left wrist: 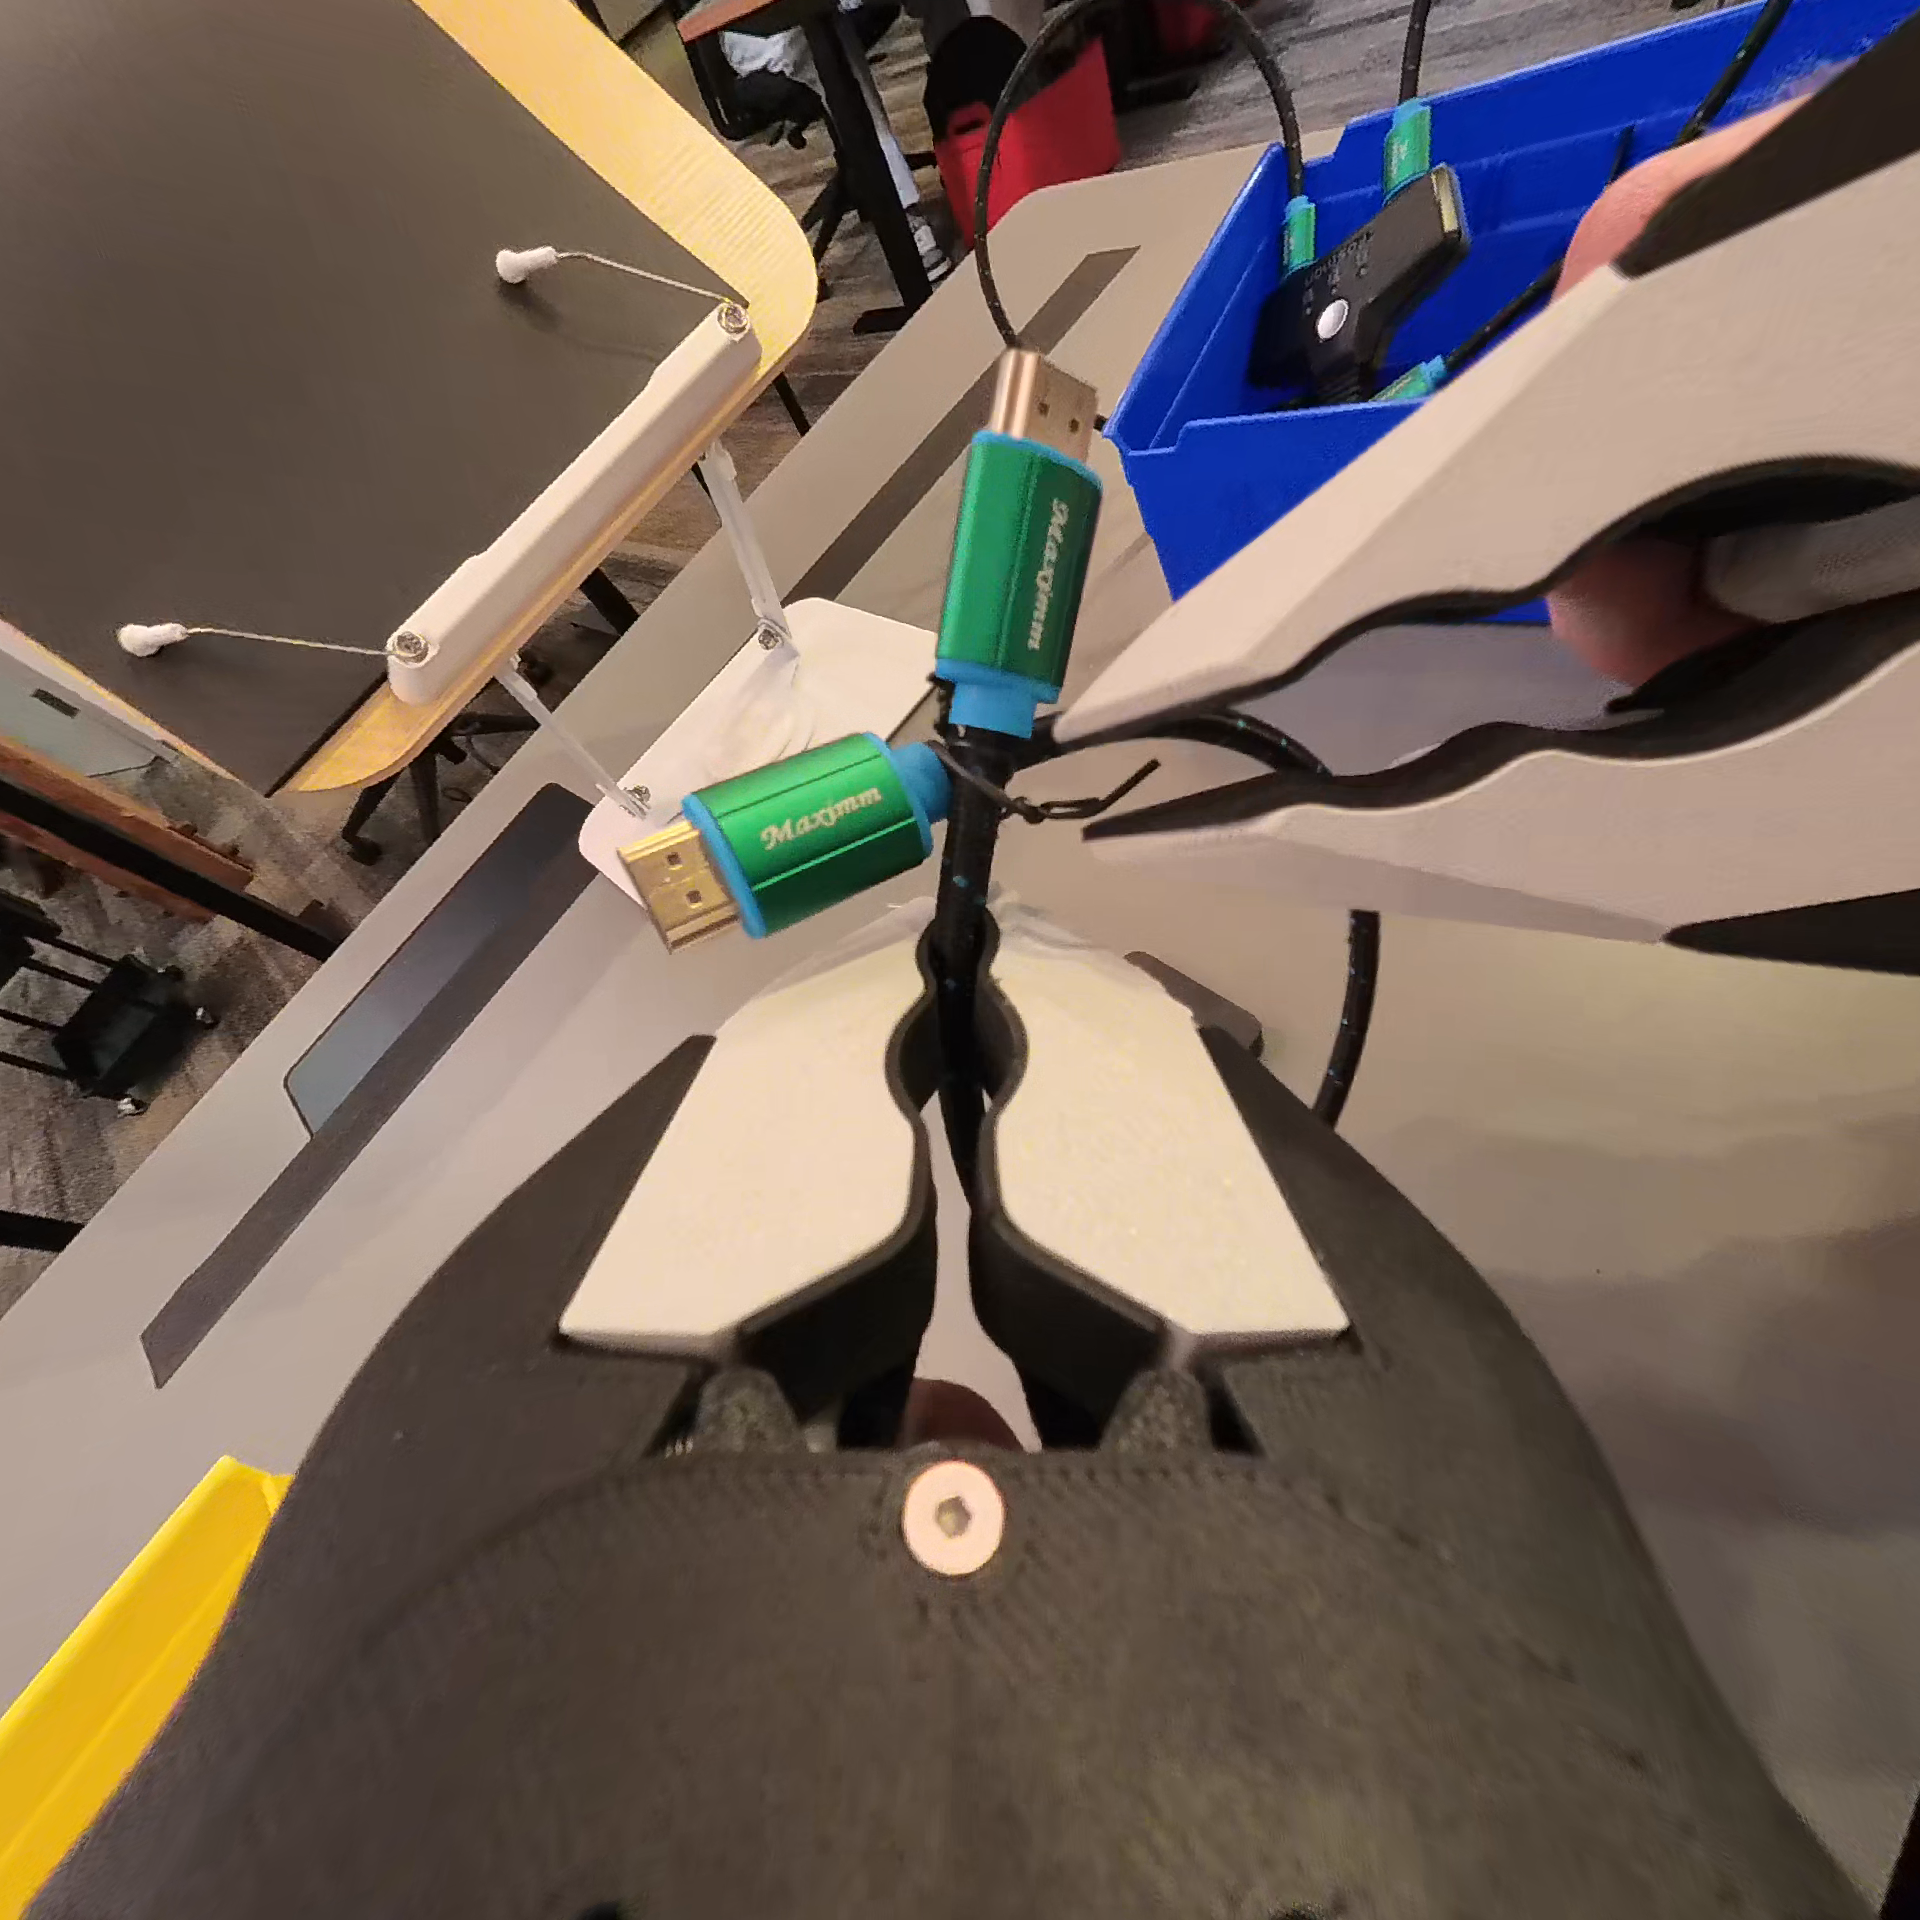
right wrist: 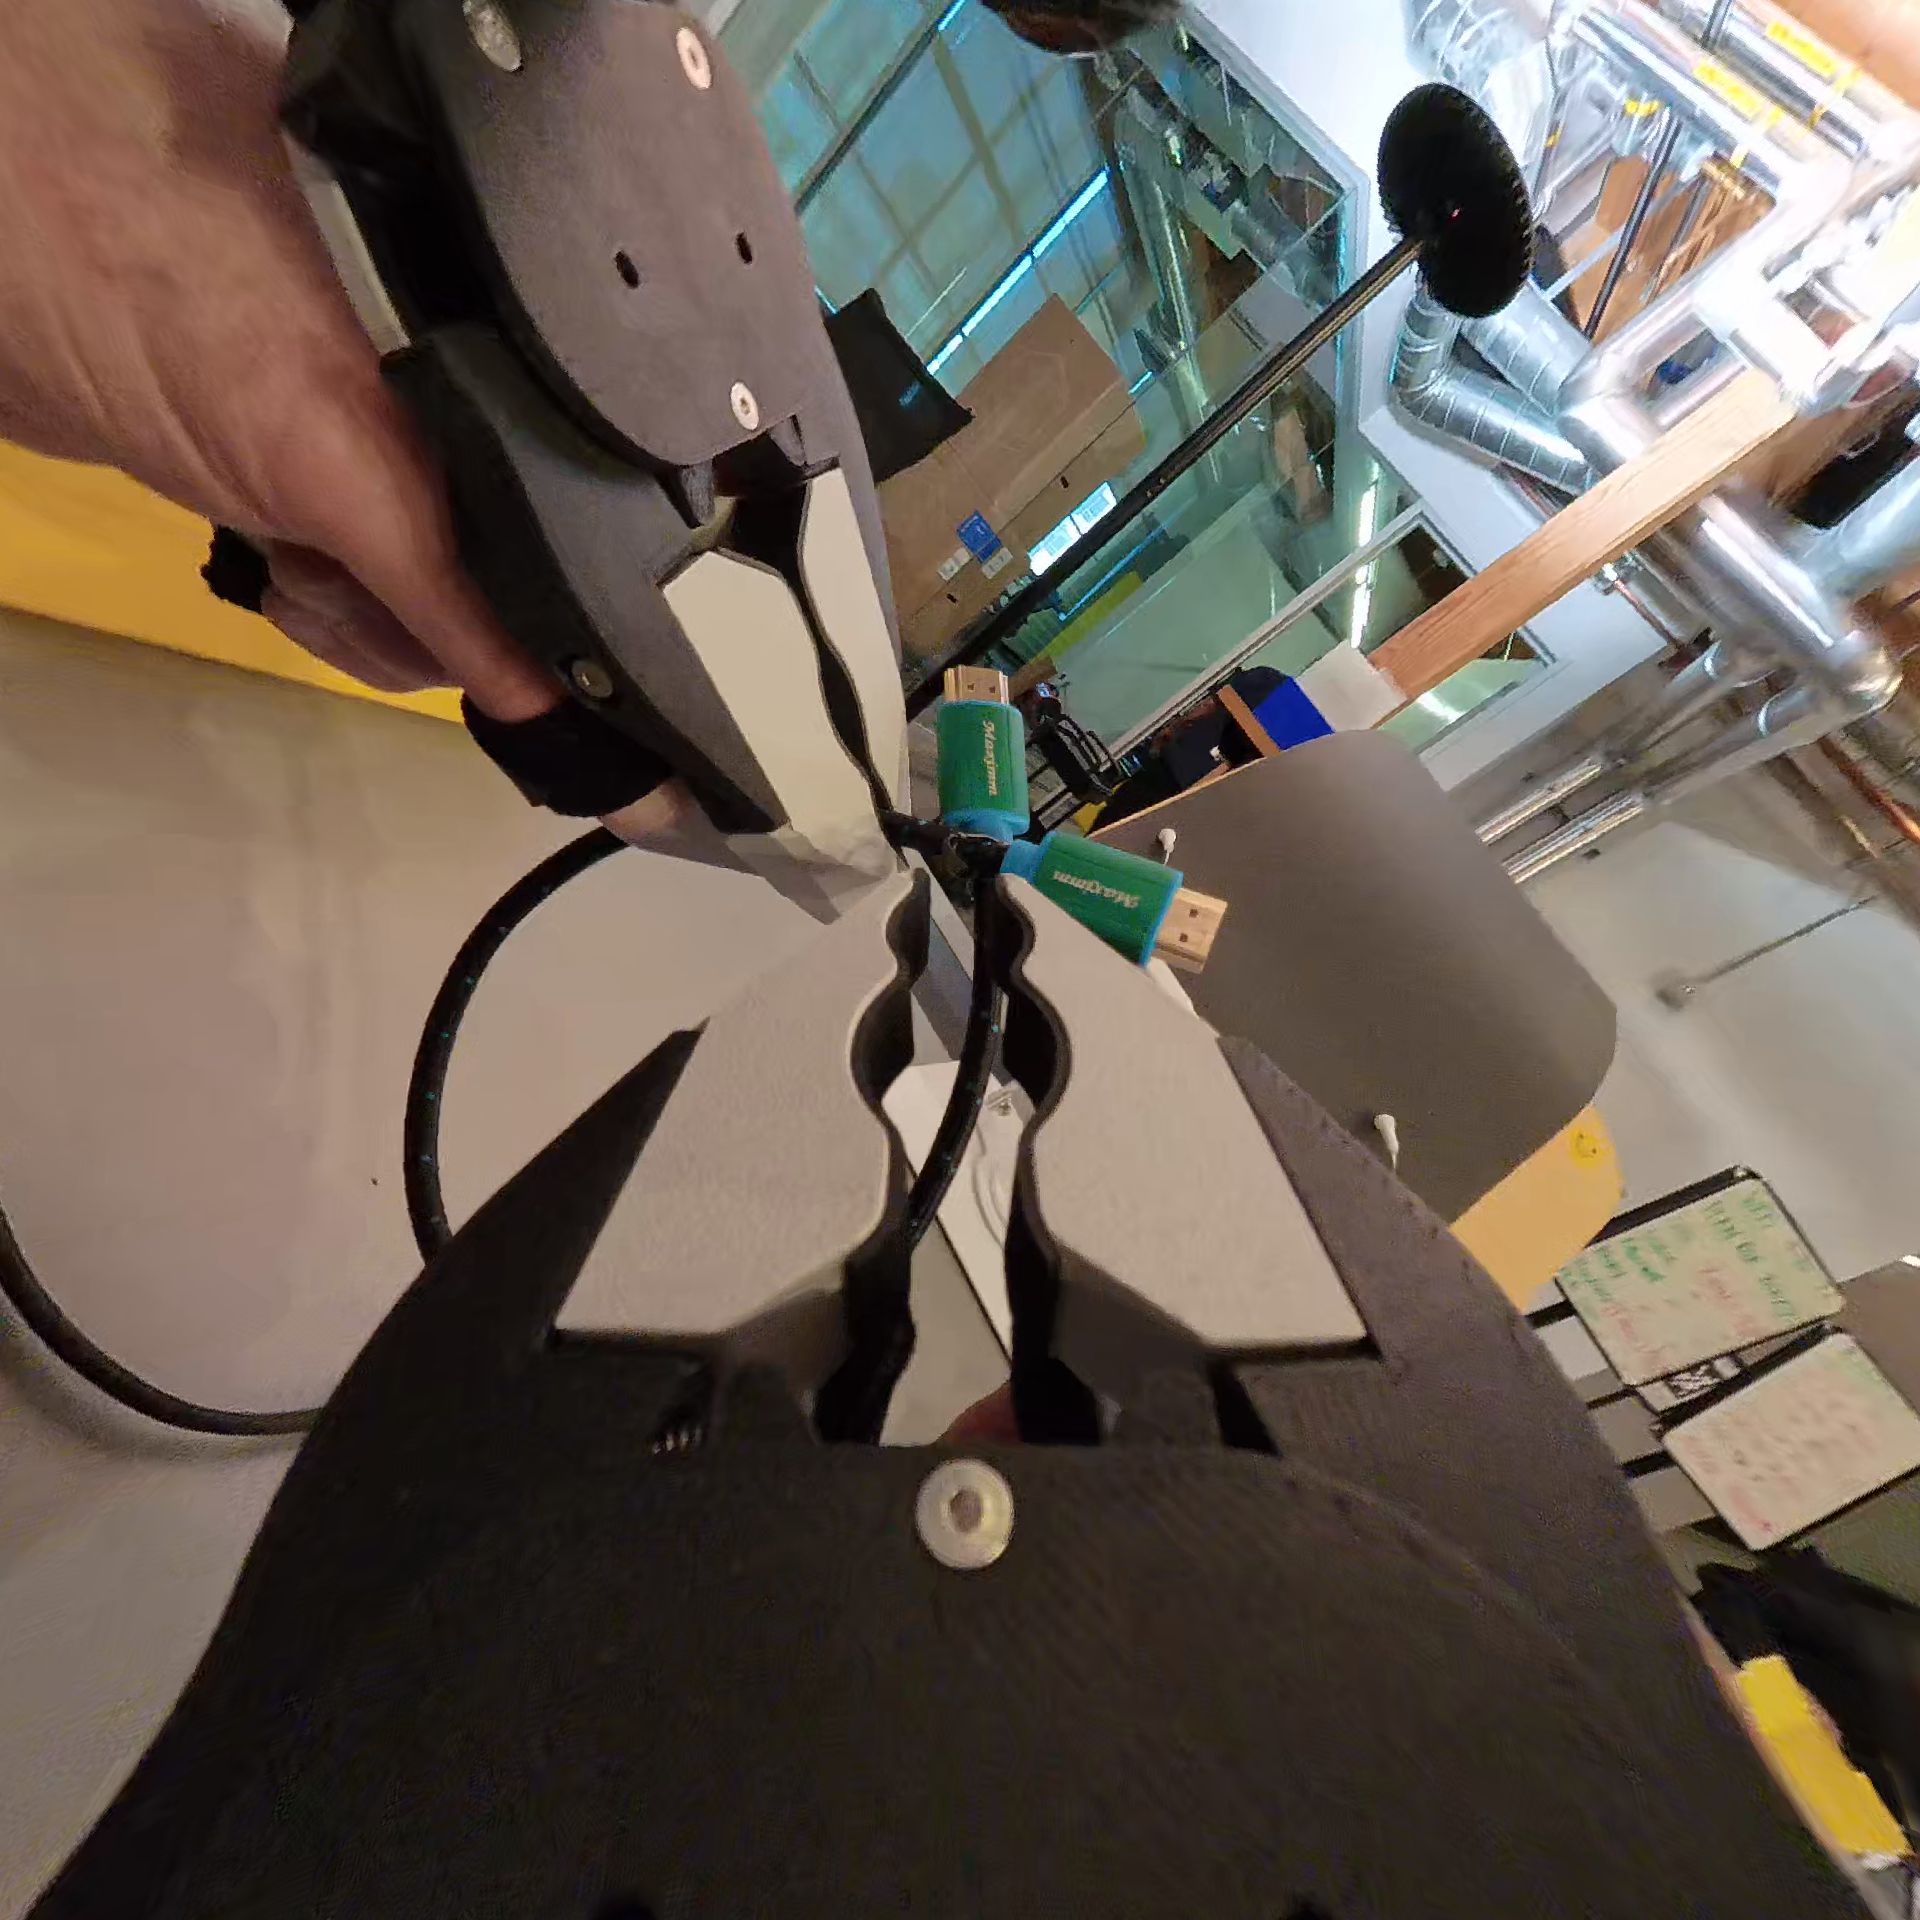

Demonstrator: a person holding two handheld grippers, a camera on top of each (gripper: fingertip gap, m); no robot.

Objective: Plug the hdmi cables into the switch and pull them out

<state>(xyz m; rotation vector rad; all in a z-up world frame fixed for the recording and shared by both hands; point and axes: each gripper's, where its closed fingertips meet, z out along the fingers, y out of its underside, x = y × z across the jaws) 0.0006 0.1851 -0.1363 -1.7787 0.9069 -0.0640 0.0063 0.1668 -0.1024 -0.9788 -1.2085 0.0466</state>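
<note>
— Grey tabletop (left wrist: 1558, 1299) is stretching under both tools, with a blue bin (left wrist: 1226, 457) sitting at its far right and a dark board with a yellow rim (left wrist: 312, 364) standing off to the far left. What is lying in the bin?

— A black switch (left wrist: 1351, 291) is resting inside it, with green-shelled plugs already sitting in its ports.

— And the loose cable?

— The black braided HDMI cable (left wrist: 961, 935) is hanging in the air above the table, bundled with a thin black tie (left wrist: 1049, 800) just below its two ends. One green plug (left wrist: 1023, 571) is pointing up and away, the other green plug (left wrist: 800, 842) is sticking out to the left with its gold tip showing.

— Who is holding it?

— The left gripper (left wrist: 961, 940) is pinching the doubled cable between nearly closed fingers, right under the tie. The right gripper (right wrist: 961, 904) is reaching in from the right; its tips are standing a narrow gap apart around the cable by the tie, and I cannot tell whether they are pressing it. A slack loop is trailing down onto the table near the left.
</note>
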